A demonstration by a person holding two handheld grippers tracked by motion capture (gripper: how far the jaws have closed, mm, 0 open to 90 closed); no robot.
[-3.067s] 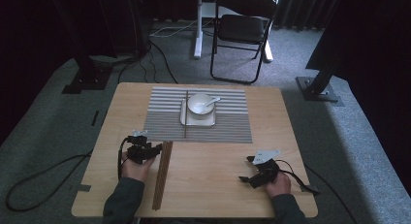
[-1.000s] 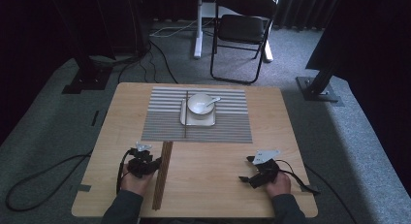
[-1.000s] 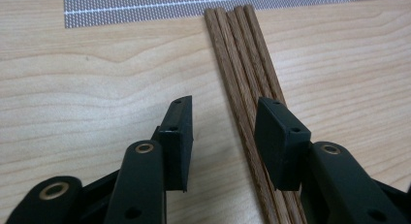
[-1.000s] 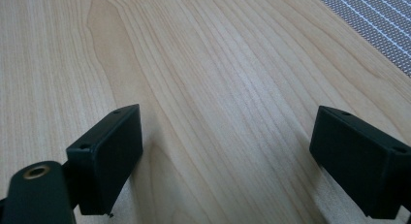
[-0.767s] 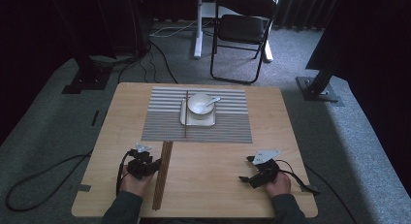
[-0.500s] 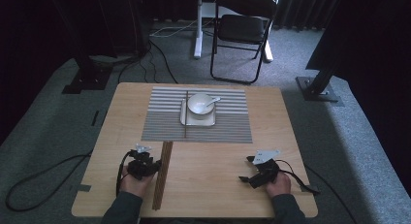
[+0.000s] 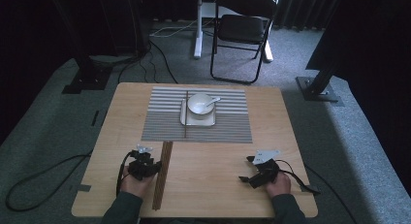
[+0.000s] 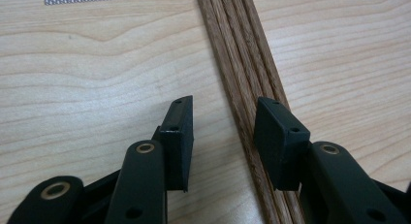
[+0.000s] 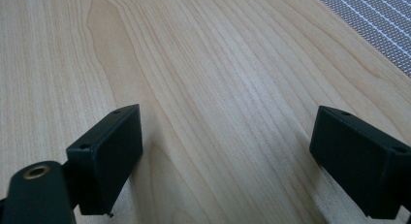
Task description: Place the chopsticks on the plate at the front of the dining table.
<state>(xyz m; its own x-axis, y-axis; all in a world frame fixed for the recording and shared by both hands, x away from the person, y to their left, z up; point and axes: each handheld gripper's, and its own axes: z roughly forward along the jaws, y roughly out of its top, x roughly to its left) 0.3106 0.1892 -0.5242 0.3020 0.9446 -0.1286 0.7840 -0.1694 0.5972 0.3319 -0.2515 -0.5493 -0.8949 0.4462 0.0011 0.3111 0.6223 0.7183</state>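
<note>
The sticks (image 7: 162, 174), a tight bundle of thin dark wooden rods, perhaps chopsticks, lie flat on the table (image 7: 213, 185) in the lower left of the high view, running from just below the mat (image 7: 228, 124) down toward the near edge. In the left gripper view they cross from the top centre down to the bottom right (image 8: 242, 83), passing under the right-hand jaw. The left gripper (image 7: 156, 167) hangs right at them with its jaws partly open; they press on nothing, and most of the gap between them lies over bare wood beside the bundle. The right gripper (image 9: 225, 158) rests in the lower right of the high view (image 7: 244, 178), well apart from the sticks, jaws wide and holding nothing. The sticks look light, stiff and smooth, so they will likely roll, fan apart or skid when squeezed from the sides. They lie so low that the pads must come down to the tabletop to catch them. A hold near the middle of their length, across all of them at once, would best keep the bundle level and together. The bowl (image 7: 199, 104) with its spoon (image 7: 212, 101) sits on a plate (image 7: 185, 118) at the upper centre, on the mat, far from both grippers.
</note>
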